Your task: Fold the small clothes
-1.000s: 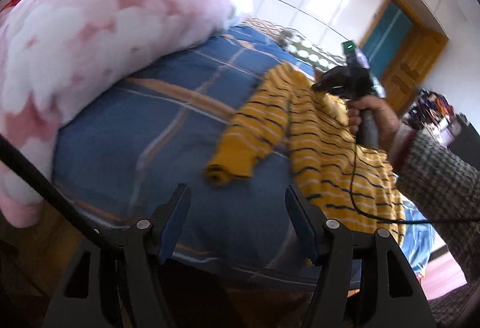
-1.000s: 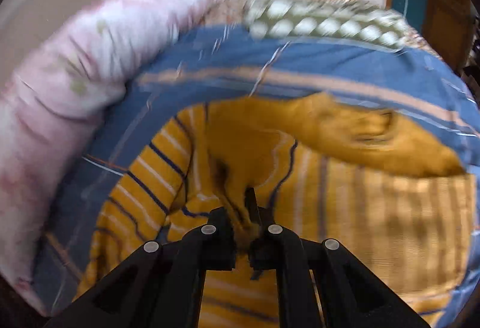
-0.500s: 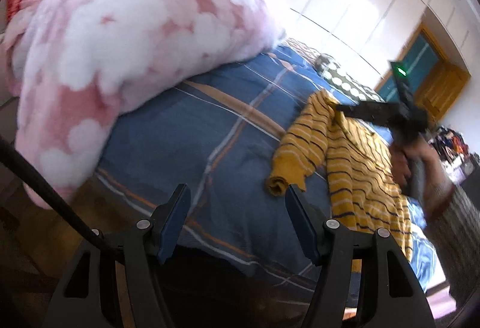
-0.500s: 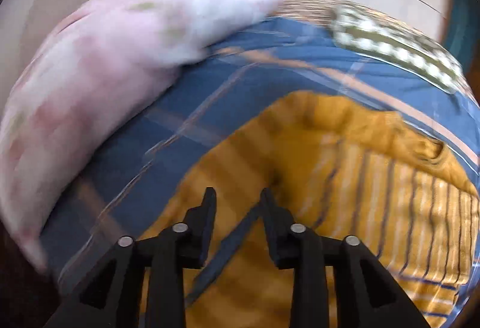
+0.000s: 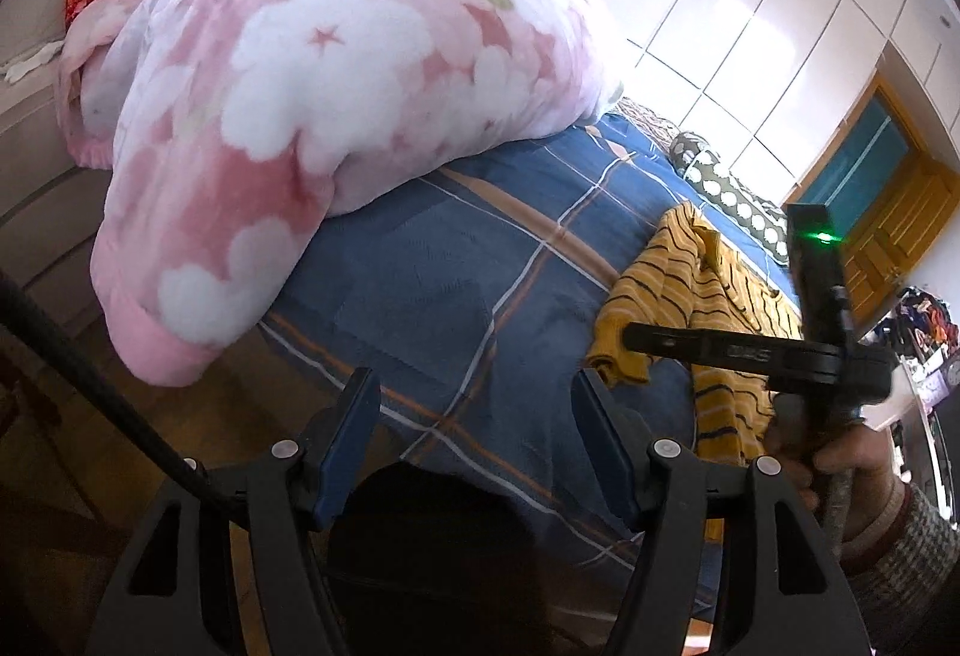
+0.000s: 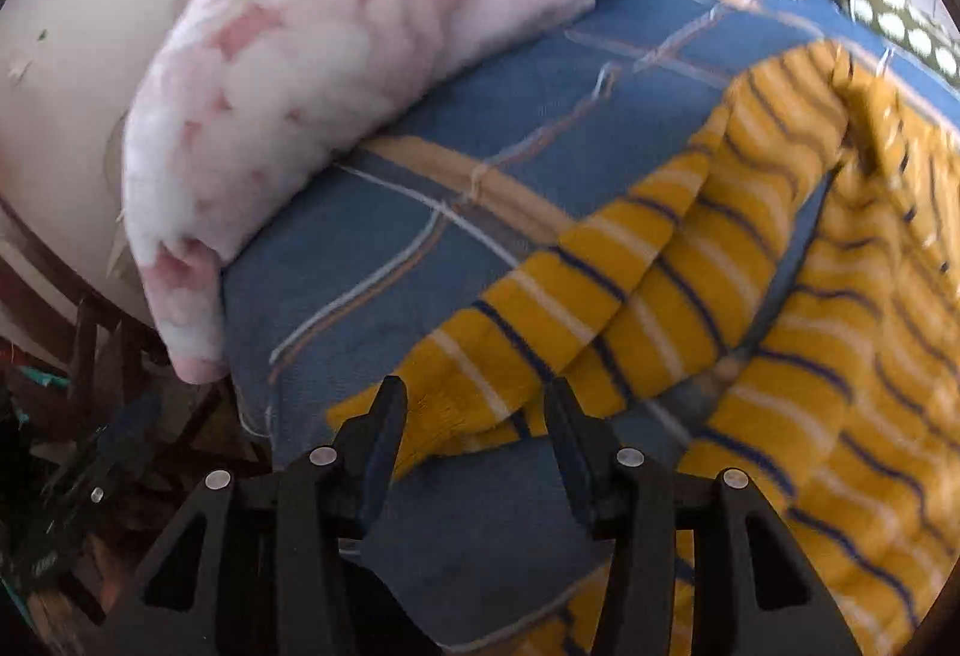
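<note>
Both sets of jaws wide open, holding nothing.
Right gripper (image 6: 474, 416) jaws either side of yellow striped sweater (image 6: 750, 296) cuff; left gripper (image 5: 474, 440) above blue bed (image 5: 456, 260).

— Any writing you can read here?

— Hardly. In the left wrist view, the right gripper (image 5: 636, 337) carries a small pale marking along its black bar, but it is too blurred to spell out; it may be a brand name.

— And the sweater (image 6: 690, 260), the bedsheet (image 5: 468, 260)?

— Stripes and checks only, no lettering. Nothing legible in the right wrist view either.
</note>
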`<state>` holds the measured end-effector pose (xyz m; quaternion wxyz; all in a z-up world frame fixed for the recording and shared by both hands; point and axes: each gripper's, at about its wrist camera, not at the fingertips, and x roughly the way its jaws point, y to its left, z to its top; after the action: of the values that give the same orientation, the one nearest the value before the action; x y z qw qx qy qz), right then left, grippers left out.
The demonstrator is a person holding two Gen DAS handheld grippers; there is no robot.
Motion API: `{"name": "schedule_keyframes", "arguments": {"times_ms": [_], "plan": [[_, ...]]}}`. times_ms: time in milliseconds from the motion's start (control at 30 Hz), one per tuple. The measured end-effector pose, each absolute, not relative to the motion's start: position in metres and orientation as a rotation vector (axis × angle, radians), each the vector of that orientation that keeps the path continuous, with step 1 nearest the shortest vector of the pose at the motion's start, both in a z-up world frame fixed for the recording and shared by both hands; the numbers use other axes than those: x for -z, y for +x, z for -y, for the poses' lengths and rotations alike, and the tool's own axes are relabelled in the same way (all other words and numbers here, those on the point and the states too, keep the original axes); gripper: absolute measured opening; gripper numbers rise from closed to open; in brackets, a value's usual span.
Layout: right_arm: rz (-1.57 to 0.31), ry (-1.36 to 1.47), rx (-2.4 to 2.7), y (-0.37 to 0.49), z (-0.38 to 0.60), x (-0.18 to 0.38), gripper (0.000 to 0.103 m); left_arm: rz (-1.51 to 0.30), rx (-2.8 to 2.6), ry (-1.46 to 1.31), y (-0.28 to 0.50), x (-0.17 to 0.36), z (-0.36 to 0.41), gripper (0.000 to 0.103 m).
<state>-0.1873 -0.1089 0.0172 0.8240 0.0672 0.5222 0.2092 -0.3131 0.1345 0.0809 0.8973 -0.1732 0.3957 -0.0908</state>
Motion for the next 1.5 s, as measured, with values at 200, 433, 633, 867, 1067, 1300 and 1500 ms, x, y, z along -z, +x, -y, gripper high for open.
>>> {"name": "schedule_keyframes", "arguments": {"times_ms": [200,433,633,867,1067,1300,1500], "plan": [[-1.033,-0.021,-0.456,-0.146,0.058,-0.037,0.011,-0.827,0.179,-0.403,-0.311,-0.076,-0.144,0.065],[-0.852,-0.018,-0.54,-0.13,0.044,-0.086,0.058,-0.817,0.162,-0.433,-0.316,-0.073,-0.159,0.065],[-0.899,-0.198,-0.517,-0.157,0.034,-0.055,0.062,-0.82,0.156,-0.444,-0.309,-0.067,-0.161,0.065],[-0.838,-0.45,-0.508,-0.16,-0.018,-0.024,0.062,-0.817,0.157,-0.434,-0.309,-0.068,-0.159,0.065],[-0.895,-0.467,-0.416,-0.137,-0.033,-0.005,0.009,-0.812,0.164,-0.414,-0.311,-0.078,-0.151,0.065],[-0.718,-0.008,-0.288,-0.127,0.102,-0.135,0.009,-0.762,0.221,-0.317,-0.311,-0.109,-0.116,0.066],[-0.684,0.318,0.012,-0.155,0.323,-0.169,0.009,-0.752,0.294,-0.239,-0.303,-0.121,-0.07,0.069]]}}
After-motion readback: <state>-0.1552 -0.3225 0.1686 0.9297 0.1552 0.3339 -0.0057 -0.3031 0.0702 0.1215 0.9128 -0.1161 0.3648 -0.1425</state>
